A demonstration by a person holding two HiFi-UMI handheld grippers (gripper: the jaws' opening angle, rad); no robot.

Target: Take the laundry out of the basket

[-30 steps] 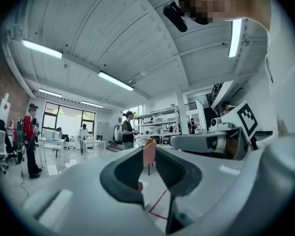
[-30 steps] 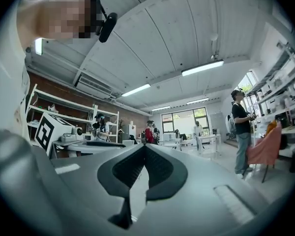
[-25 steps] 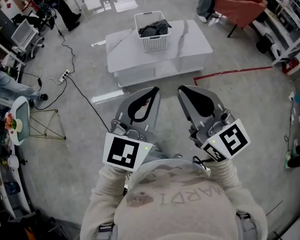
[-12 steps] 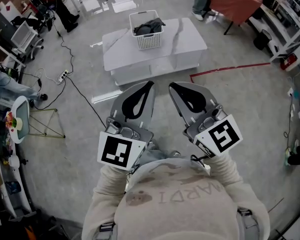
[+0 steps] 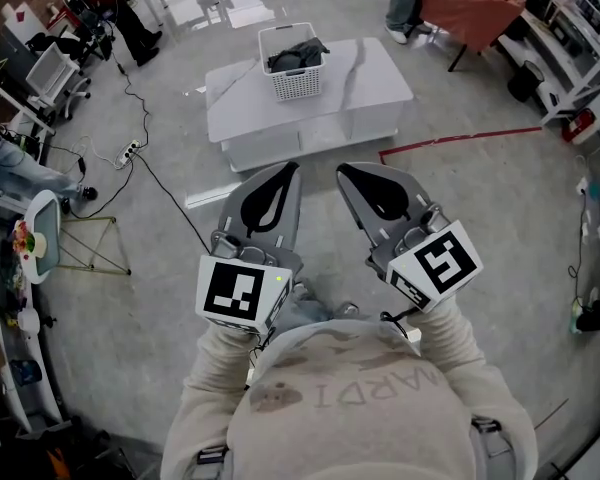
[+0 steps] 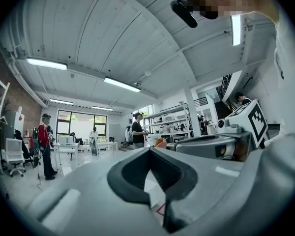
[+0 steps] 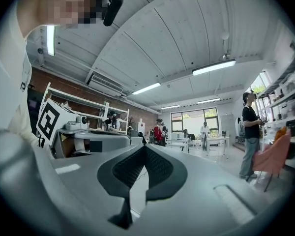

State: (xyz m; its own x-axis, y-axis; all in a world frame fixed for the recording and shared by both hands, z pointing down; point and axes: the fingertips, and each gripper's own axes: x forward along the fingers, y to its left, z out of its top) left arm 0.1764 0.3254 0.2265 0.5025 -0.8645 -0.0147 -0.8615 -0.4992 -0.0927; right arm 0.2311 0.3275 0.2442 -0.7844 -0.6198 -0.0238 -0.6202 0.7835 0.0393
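Observation:
A white slatted basket (image 5: 293, 76) stands on a low white table (image 5: 370, 83) at the far middle of the head view. Dark grey laundry (image 5: 292, 53) is heaped inside it. My left gripper (image 5: 288, 168) and right gripper (image 5: 346, 171) are held side by side close to my chest, pointing toward the table and well short of it. Both are shut and hold nothing. In the left gripper view the left gripper (image 6: 148, 150) has its jaw tips meeting, and so does the right gripper (image 7: 145, 147) in the right gripper view. Both point out across the room.
A black cable (image 5: 150, 163) and a power strip (image 5: 128, 151) lie on the floor to the left. A red tape line (image 5: 460, 140) runs right of the table. A pink chair (image 5: 475, 13) and a person's legs (image 5: 408, 3) are behind it. Shelving lines the right wall.
The table and basket have shifted slightly left and up in the head view. Both grippers sit a little lower and closer together, still shut and empty.

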